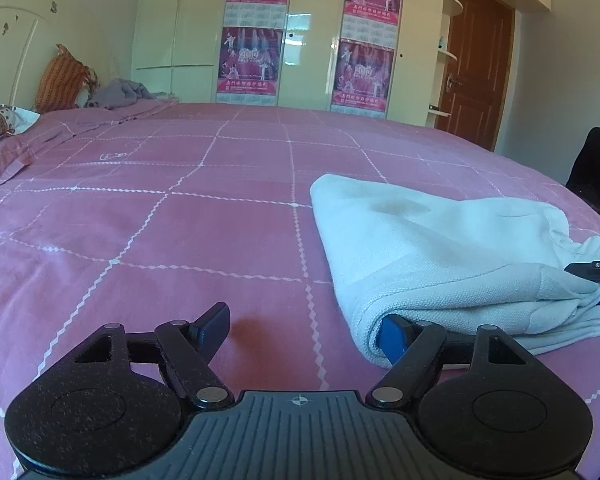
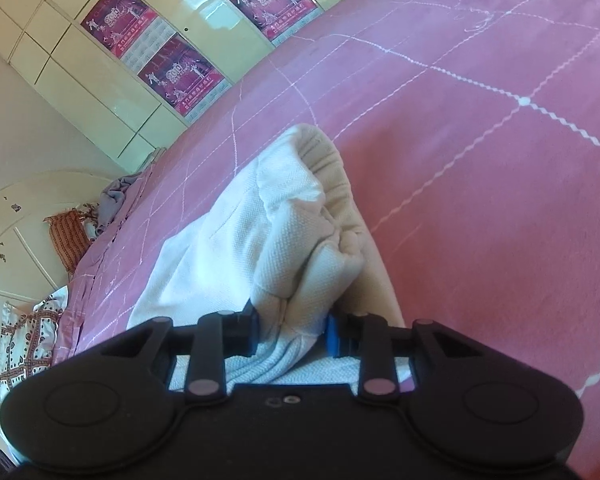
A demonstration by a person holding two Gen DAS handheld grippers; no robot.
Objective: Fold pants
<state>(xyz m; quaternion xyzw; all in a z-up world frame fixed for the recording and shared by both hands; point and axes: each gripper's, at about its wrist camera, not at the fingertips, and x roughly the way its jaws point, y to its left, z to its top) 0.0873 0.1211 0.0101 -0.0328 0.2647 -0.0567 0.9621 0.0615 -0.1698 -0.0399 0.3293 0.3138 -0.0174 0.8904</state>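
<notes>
**Folding white pants on a pink bed**

Spreading across both views, the bed under its pink checked cover carries the whole job. Behind it a cream wardrobe bears four magenta posters; the figures "2010" can be read on them, while the lines of characters below are too small to make out. A brown door stands to the right of the wardrobe.

The pants lie on the near right part of the bed in the left wrist view, already doubled into a thick bundle, waistband gathered at one end.

The left gripper has its jaws spread wide: one finger rests bare over the cover, the other is tucked under the bundle's near fold, and nothing is pinched. The right gripper has its jaws clenched on a bunched wad of the pants near the waistband.

Risks, as I judge them: the right grip holds several crumpled layers, so lifting could drag only some of them and spoil the fold. The left finger beneath the edge may snag and pull the bottom layer askew, or catch the bed cover instead.
</notes>
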